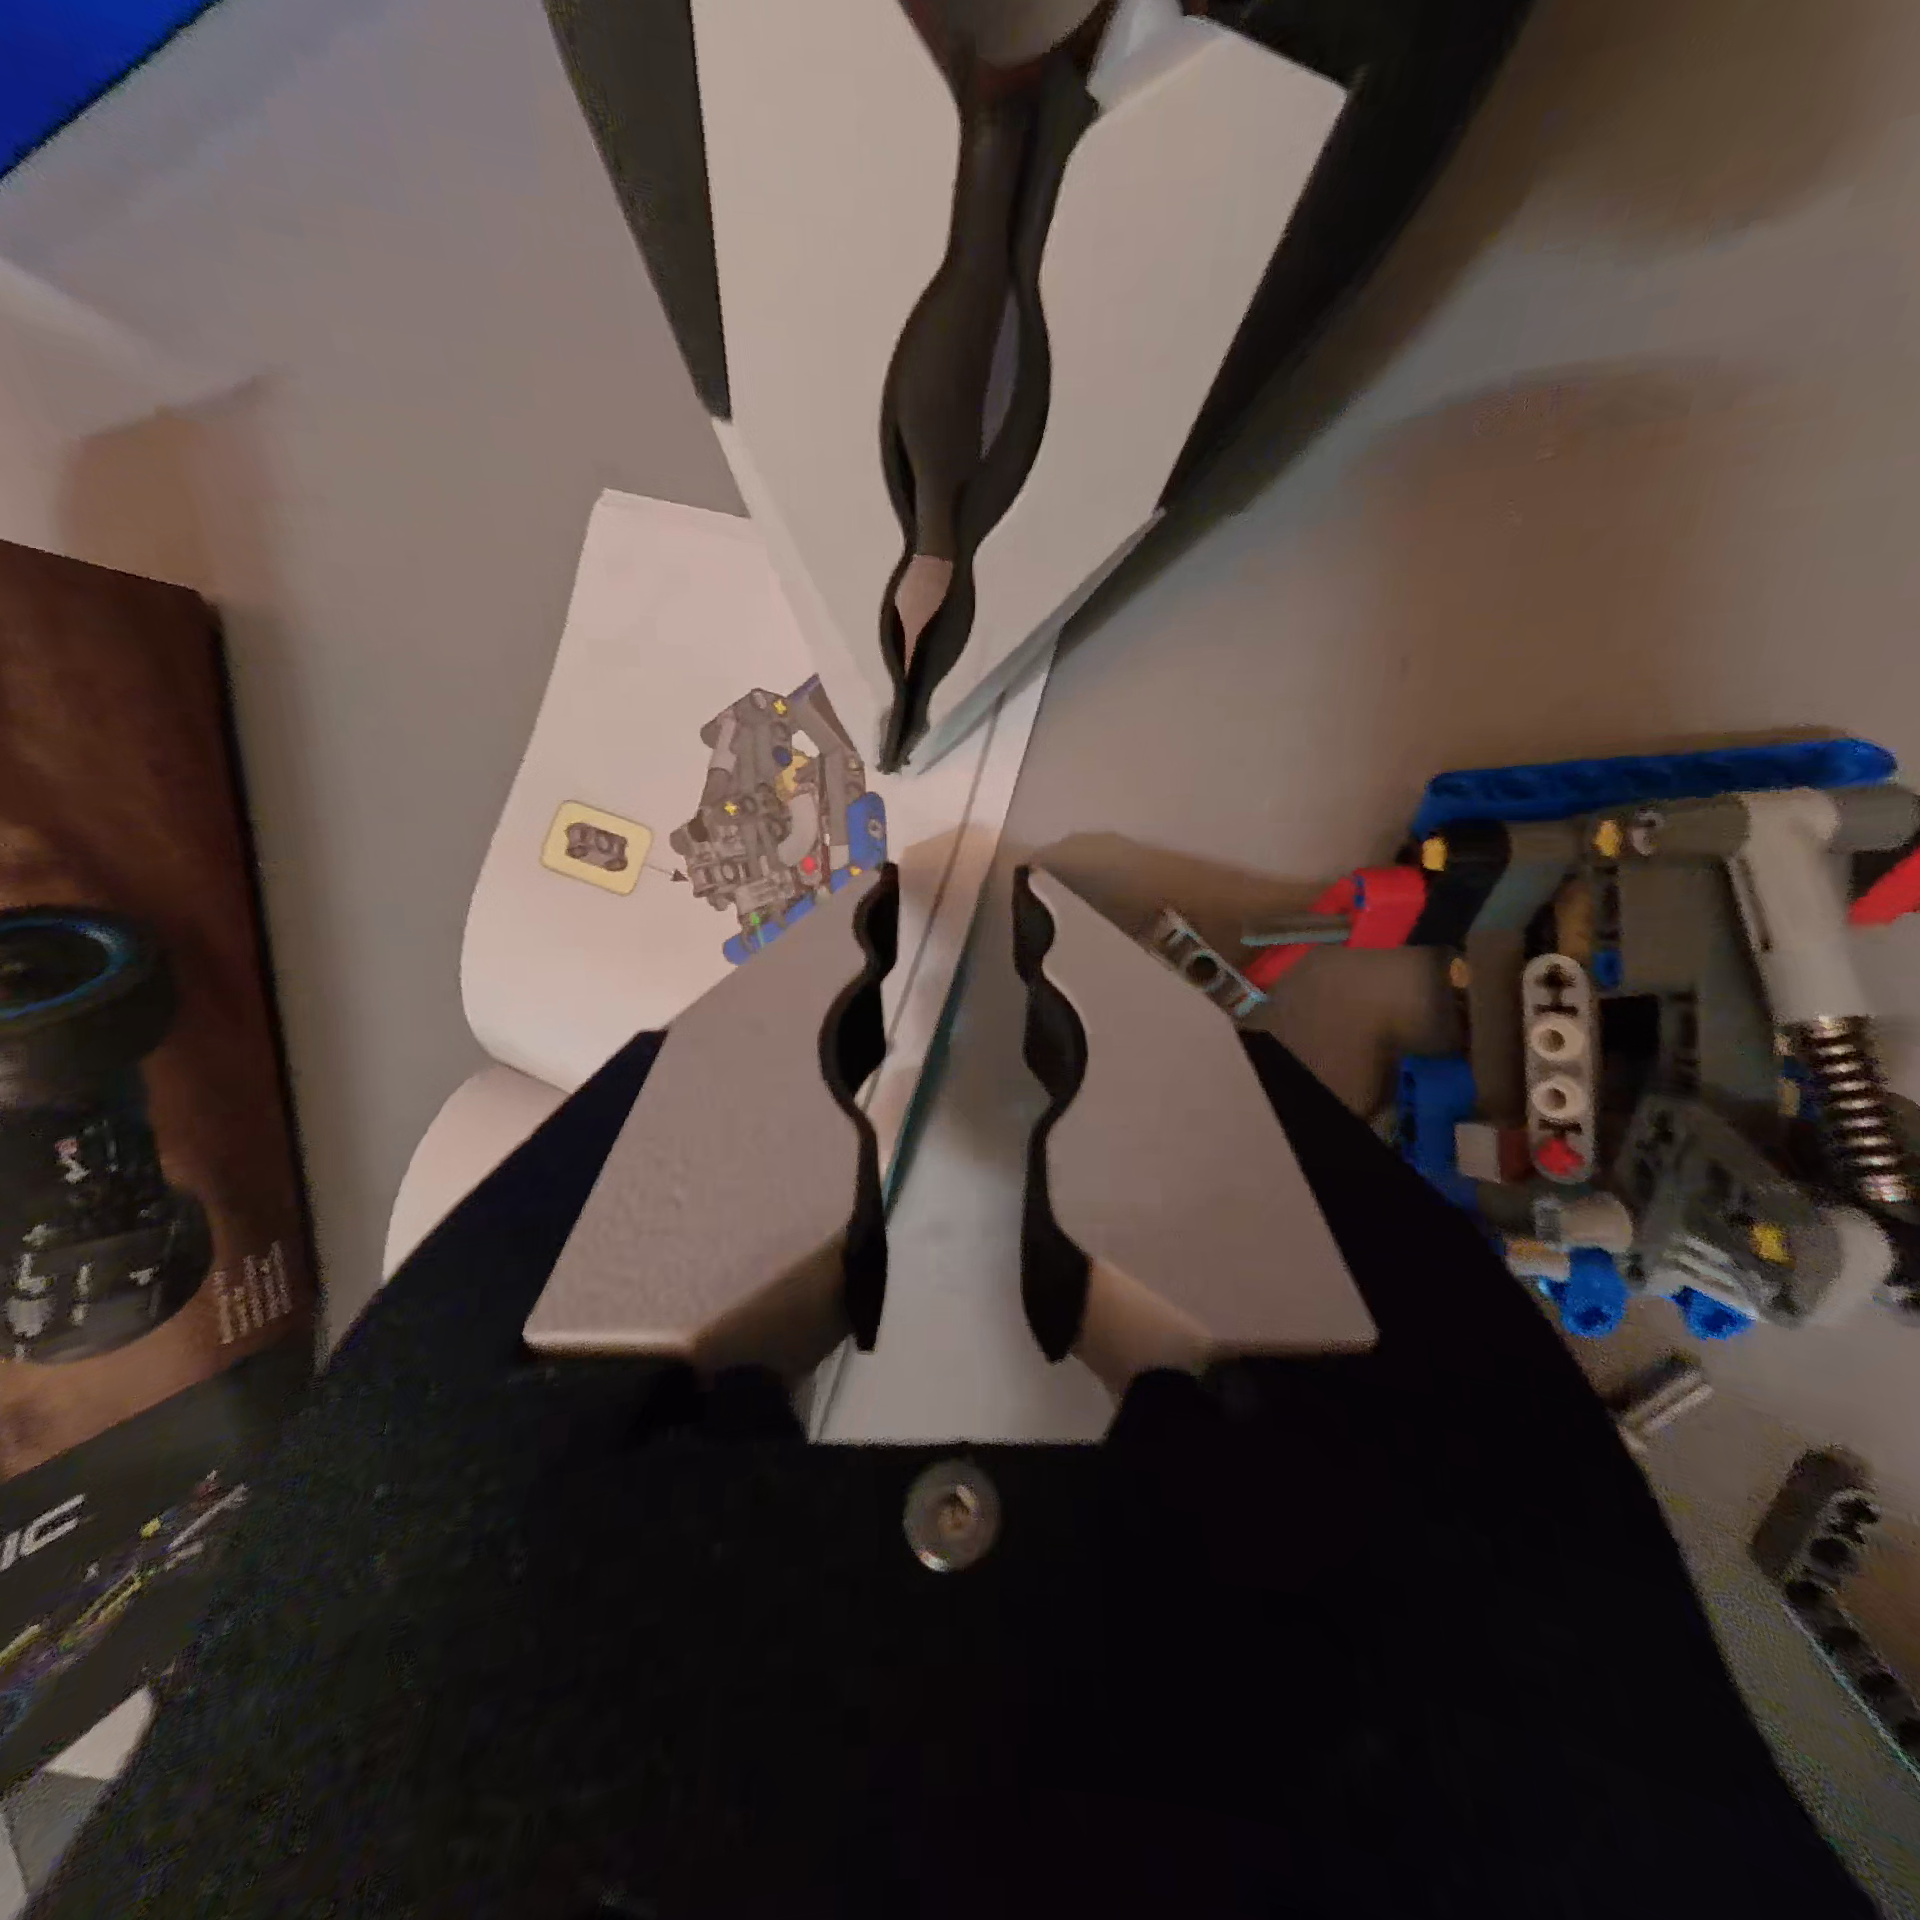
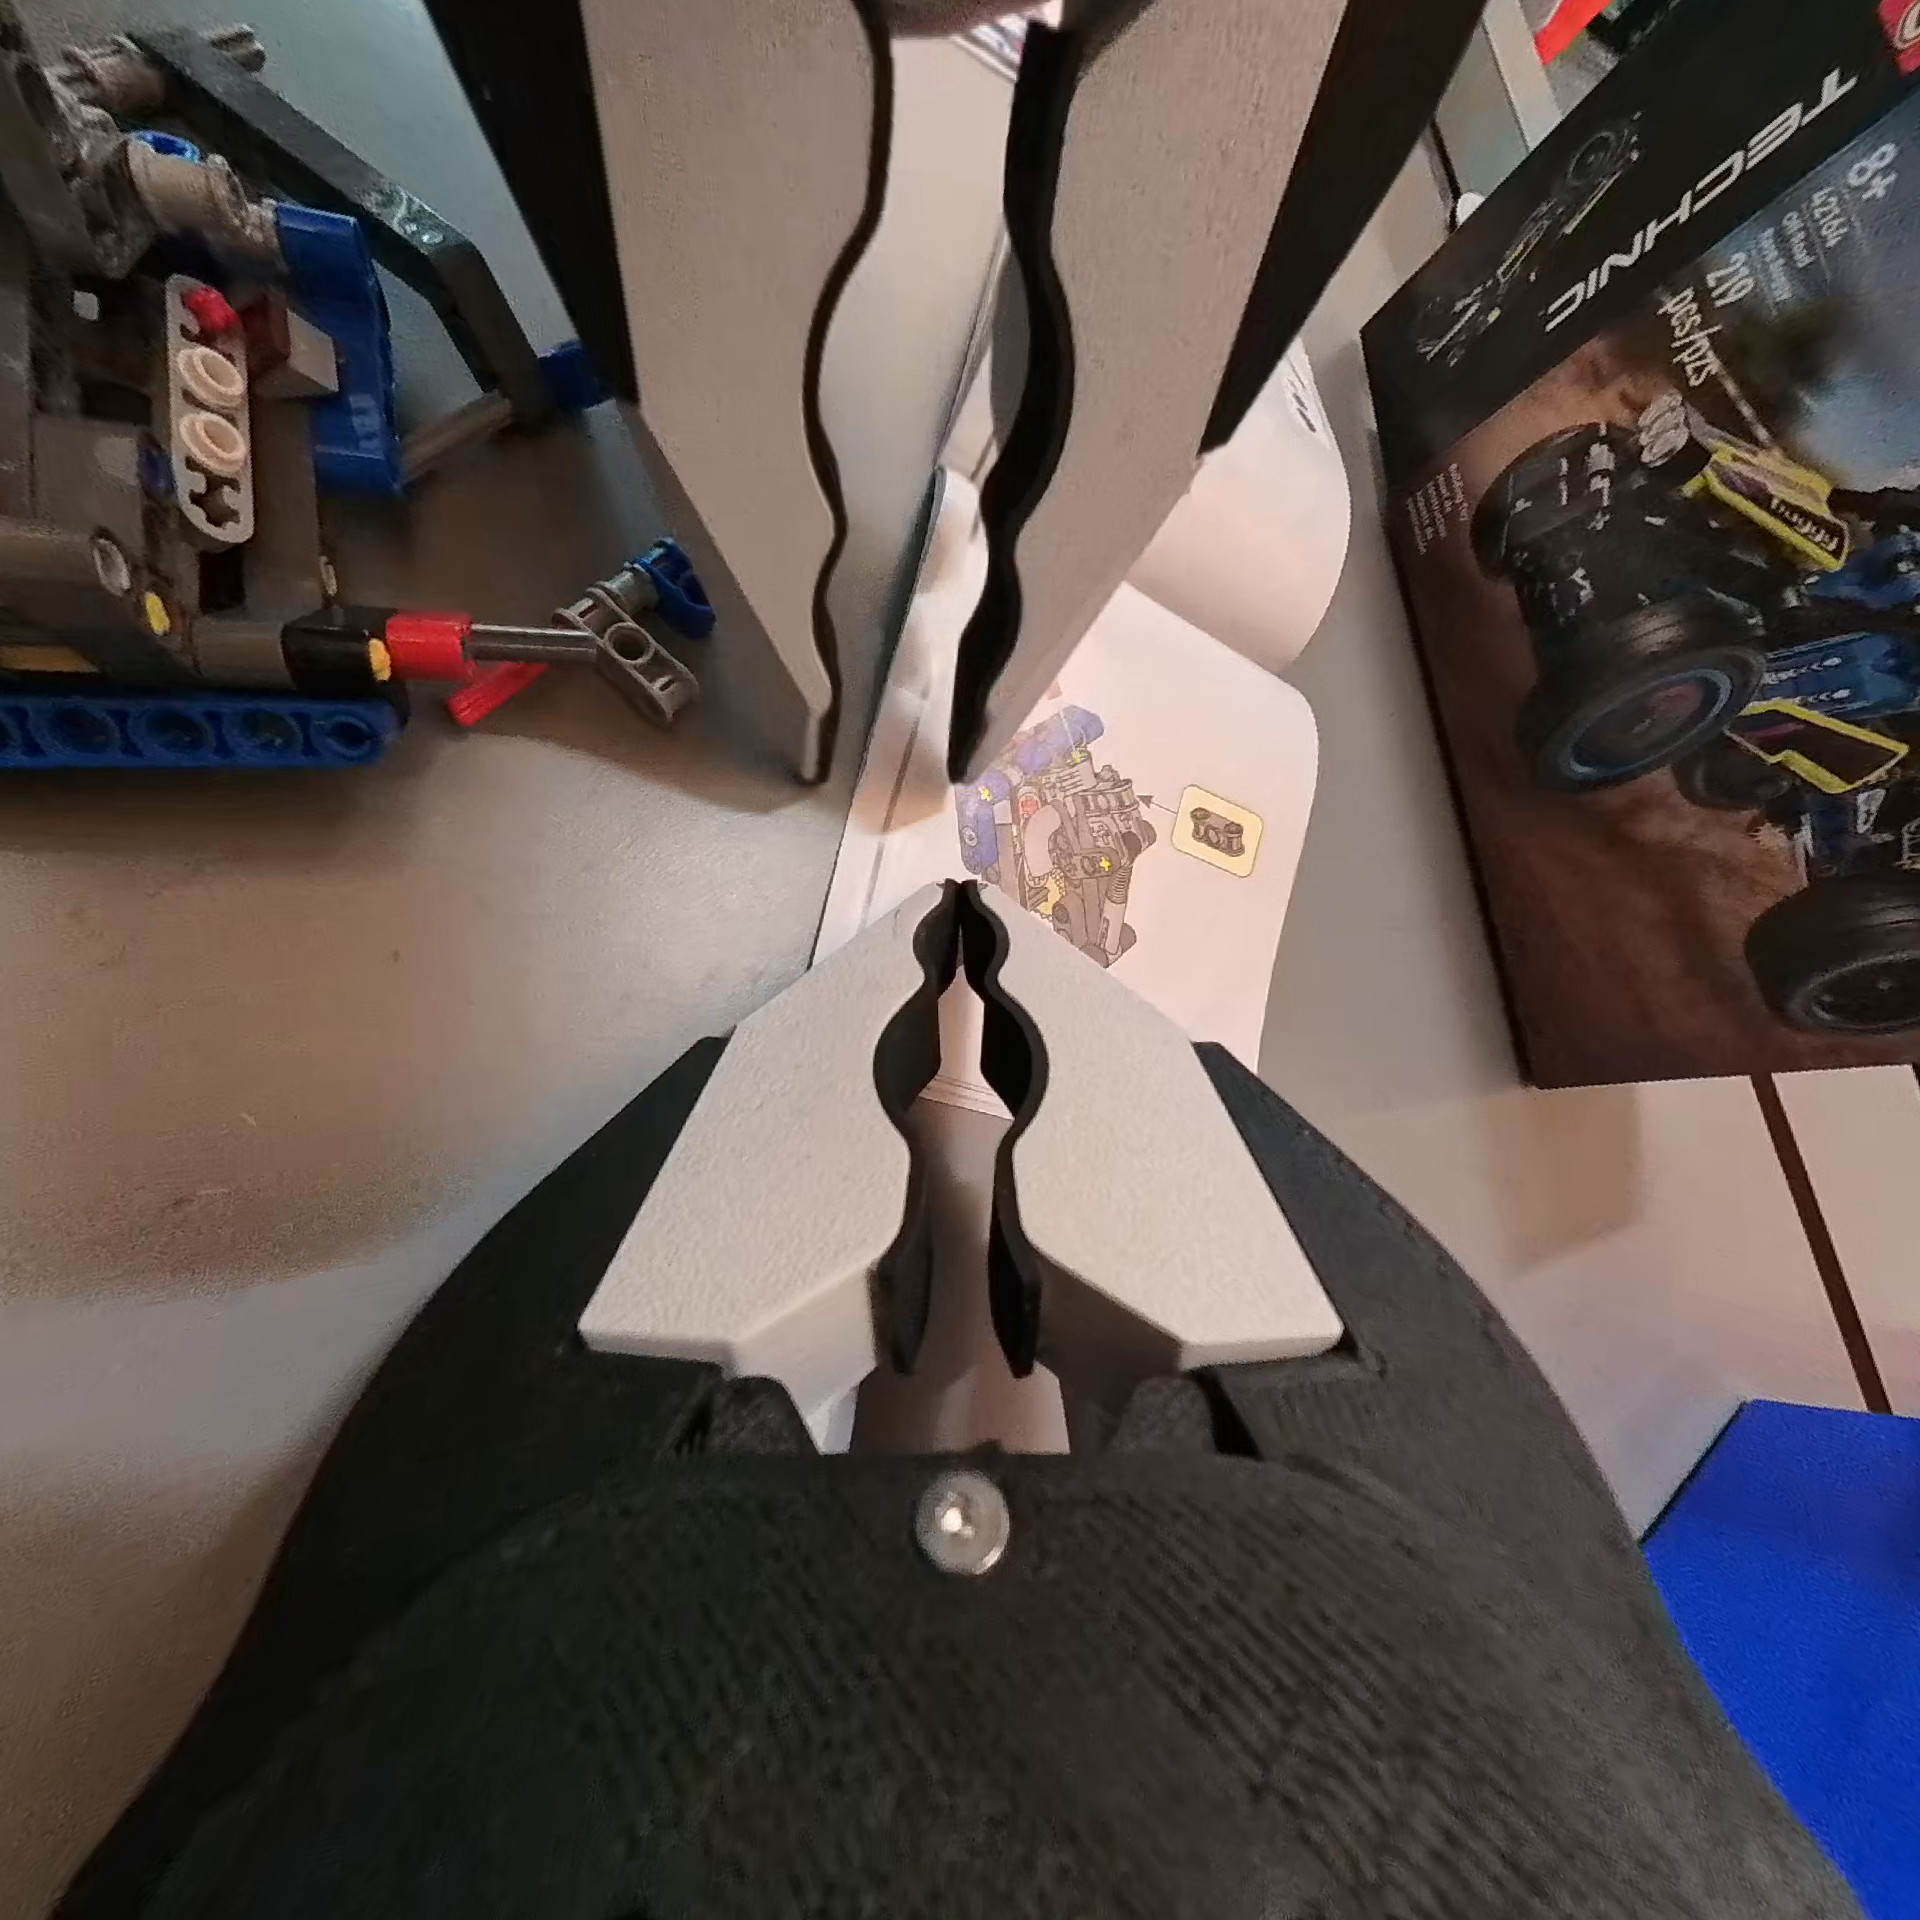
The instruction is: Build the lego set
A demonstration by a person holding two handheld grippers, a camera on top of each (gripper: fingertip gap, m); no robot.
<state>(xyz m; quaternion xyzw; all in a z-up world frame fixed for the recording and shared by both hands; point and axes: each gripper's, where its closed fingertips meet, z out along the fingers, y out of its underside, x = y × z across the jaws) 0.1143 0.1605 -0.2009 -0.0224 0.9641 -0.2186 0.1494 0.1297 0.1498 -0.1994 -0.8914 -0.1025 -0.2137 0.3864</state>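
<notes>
- The left hand-held gripper (image 1: 954,883) is spread, its fingers astride the edge of the instruction booklet (image 1: 623,748), holding nothing.
- The right hand-held gripper (image 2: 958,920) is pressed together at the tips; whether it pinches a page, I cannot tell.
- The half-built lego model (image 1: 1621,1049) sits on the grey surface (image 2: 416,987) beside the booklet.
- The set's box (image 2: 1662,582) lies on the booklet's other side.

I see a pale grey-beige tabletop (image 2: 312,1039) under everything. A bright blue flat patch (image 2: 1808,1621) sits at the lower right corner in the right wrist view; blue also shows at the upper left corner (image 1: 73,73) in the left wrist view. I can't tell what it is.
</notes>
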